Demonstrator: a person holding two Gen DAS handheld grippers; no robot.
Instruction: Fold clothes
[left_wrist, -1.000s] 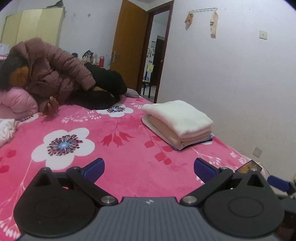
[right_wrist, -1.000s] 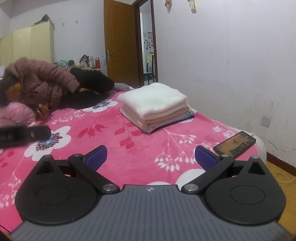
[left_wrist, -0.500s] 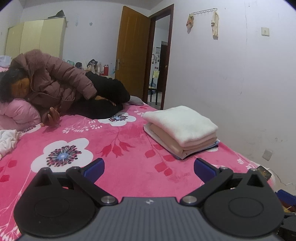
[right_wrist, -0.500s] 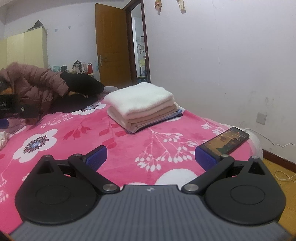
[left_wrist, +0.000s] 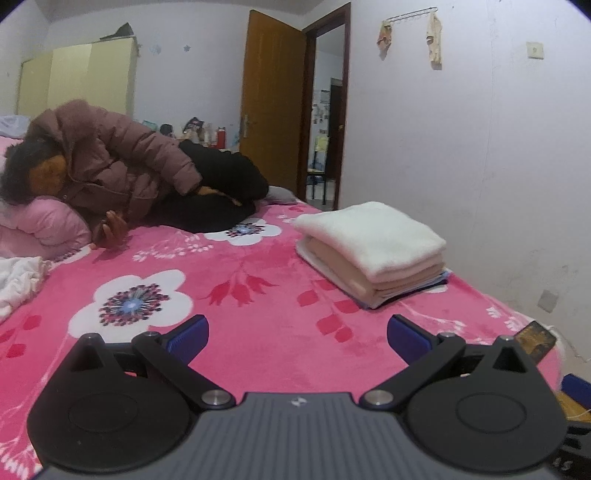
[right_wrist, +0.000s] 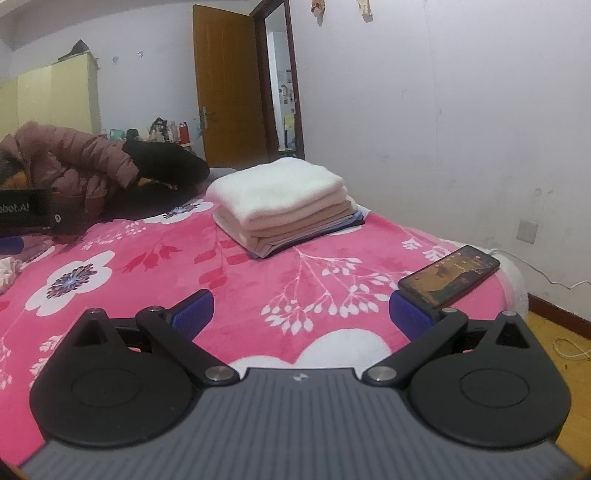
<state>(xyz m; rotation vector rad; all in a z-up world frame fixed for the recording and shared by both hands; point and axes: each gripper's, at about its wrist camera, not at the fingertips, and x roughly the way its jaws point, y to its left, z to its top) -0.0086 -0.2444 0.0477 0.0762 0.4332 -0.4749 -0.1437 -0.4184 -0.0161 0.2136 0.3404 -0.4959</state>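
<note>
While hovering over pink bed (left_wrist: 258, 325) | left gripper (left_wrist: 297, 338) and right gripper (right_wrist: 301, 314) fingers spread, empty | folded stack (right_wrist: 284, 203) far right, unfolded white garment (left_wrist: 18, 284) far left | soft, light, floppy; likely best pinched at hem corners.

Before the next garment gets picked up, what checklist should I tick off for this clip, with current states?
1. Left gripper open, holding nothing: ok.
2. Right gripper open, holding nothing: ok.
3. Folded stack neat on the pink bedspread: ok.
4. Unfolded white cloth at the left edge, its outline visible for a grasp: cannot tell, mostly cut off.
5. Phone away from the right fingers: not ok, right beside one.
6. Lying person outside the folding area: ok.
</note>
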